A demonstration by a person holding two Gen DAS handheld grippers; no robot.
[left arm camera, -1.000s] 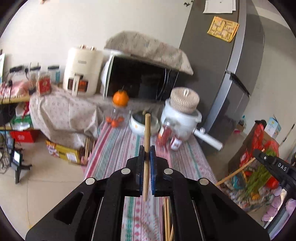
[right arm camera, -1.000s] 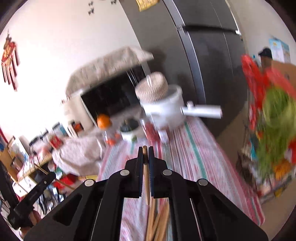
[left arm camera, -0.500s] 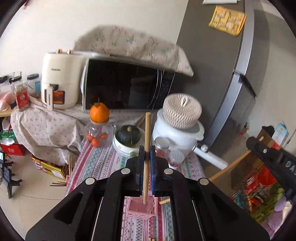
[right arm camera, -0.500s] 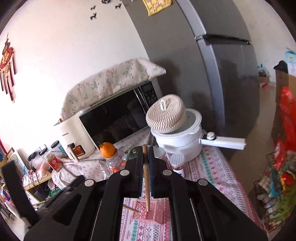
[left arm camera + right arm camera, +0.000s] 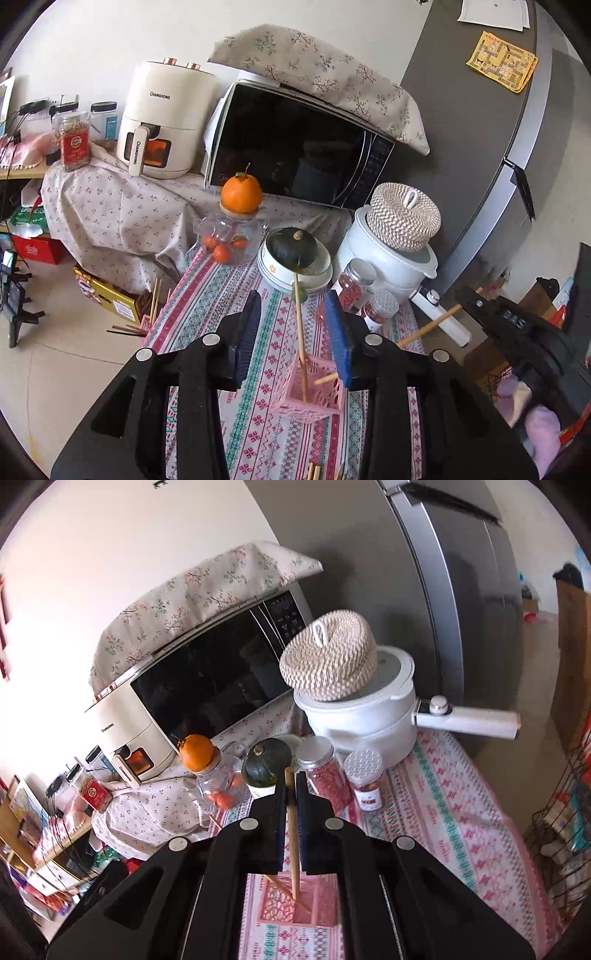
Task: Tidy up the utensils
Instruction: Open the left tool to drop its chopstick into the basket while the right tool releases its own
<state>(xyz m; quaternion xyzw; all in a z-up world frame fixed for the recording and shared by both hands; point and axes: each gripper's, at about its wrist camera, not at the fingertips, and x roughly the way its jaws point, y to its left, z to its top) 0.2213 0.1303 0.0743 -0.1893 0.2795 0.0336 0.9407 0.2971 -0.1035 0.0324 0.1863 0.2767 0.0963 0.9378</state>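
Standing in the pink basket (image 5: 308,391) on the desk (image 5: 229,295), one chopstick (image 5: 300,332) leans free between your left gripper (image 5: 295,332) fingers, which have just been opening. Your right gripper (image 5: 291,812) stays clenched on a second chopstick (image 5: 293,845), tip over the basket.

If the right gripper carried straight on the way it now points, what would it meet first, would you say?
Probably the pink basket on the striped tablecloth: the chopstick held in the shut right gripper already dips toward its opening, though depth is hard to judge.
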